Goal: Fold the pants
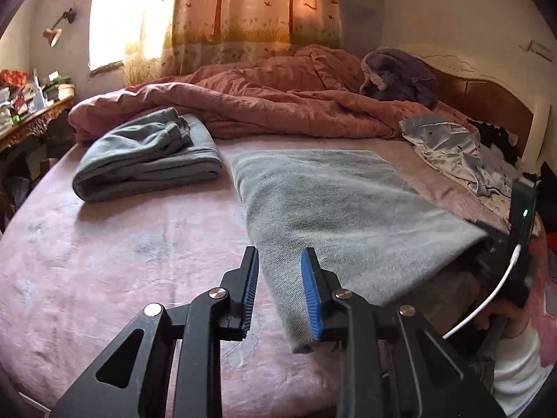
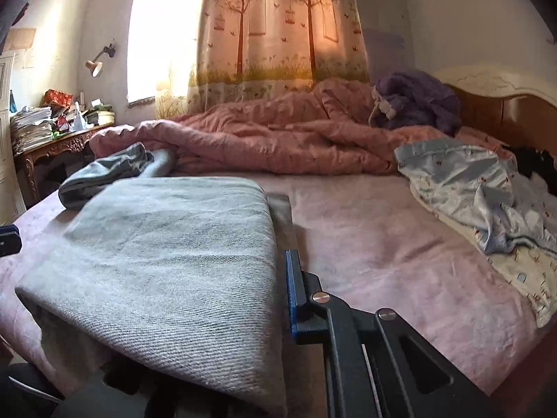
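pink bed sheet [image 1: 115, 264] | grey pants [image 1: 334, 202] long axis runs away, just right of left gripper [image 1: 280, 291], spread | right gripper [image 2: 283, 299] nearer, under edge, state unclear

The left gripper [image 1: 280, 292] is matte black, its two fingers faced with ribbed blue pads [image 1: 311, 292] and joined to angular links with triangular cut-outs by round silver screws [image 1: 217, 293]. The right gripper [image 2: 290, 296] shows the same black links, blue pad and silver screws; from the left wrist view its body carries a green light [image 1: 525, 213] and a white cable [image 1: 487, 304]. The hand [image 1: 503, 317] is bare, with a white sleeve [image 1: 518, 369].
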Demonstrator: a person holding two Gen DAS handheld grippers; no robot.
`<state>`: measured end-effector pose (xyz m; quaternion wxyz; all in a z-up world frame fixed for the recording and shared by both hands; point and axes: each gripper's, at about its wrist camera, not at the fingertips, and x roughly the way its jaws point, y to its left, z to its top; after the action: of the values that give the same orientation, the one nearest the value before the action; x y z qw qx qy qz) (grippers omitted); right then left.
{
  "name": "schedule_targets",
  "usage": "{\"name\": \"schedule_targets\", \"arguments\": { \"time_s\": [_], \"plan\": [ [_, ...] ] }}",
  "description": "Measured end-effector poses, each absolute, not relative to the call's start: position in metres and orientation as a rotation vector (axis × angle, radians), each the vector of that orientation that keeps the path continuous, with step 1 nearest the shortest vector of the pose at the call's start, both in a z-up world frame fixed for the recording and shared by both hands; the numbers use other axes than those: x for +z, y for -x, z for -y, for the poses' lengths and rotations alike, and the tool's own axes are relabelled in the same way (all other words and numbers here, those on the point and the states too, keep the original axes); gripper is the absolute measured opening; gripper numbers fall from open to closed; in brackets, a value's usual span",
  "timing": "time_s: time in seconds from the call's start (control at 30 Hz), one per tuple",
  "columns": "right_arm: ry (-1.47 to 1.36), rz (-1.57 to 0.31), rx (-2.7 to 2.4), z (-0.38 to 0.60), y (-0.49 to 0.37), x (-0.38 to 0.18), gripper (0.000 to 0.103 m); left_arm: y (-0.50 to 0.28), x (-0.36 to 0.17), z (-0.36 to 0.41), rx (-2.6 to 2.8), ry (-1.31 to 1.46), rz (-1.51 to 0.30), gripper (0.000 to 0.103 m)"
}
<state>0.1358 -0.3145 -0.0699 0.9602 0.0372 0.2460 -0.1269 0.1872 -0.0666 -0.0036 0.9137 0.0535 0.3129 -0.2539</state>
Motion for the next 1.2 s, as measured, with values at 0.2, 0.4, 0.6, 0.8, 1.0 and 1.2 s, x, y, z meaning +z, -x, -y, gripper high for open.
{"name": "schedule_targets", "arguments": {
  "time_s": [0.2,0.4,0.6,0.8,1.0,1.2],
  "plan": [
    [-0.061,-0.485,-0.277,0.310,-0.133,-0.087,0.008,-0.207,-0.028,0.088,-0.517,-0.167,-0.666,0.023],
    [-0.021,-0.483,-0.272,0.310,-0.113,-0.081,0.030,-0.215,-0.037,0.082,-0.533,-0.128,-0.739,0.023],
    [0.041,-0.485,-0.153,0.298,-0.066,-0.063,0.036,-0.189,-0.011,0.079,-0.568,-0.153,-0.672,0.022],
    [0.030,-0.438,-0.086,0.289,-0.034,-0.042,0.036,-0.162,-0.005,0.088,-0.522,-0.237,-0.600,0.024],
    [-0.013,-0.365,-0.092,0.308,-0.061,-0.001,0.036,-0.194,0.014,0.080,-0.532,-0.152,-0.596,0.024],
    [-0.156,-0.480,0.012,0.343,-0.171,0.024,0.007,-0.261,0.031,0.107,-0.464,-0.207,-0.577,0.009]
  ]
}}
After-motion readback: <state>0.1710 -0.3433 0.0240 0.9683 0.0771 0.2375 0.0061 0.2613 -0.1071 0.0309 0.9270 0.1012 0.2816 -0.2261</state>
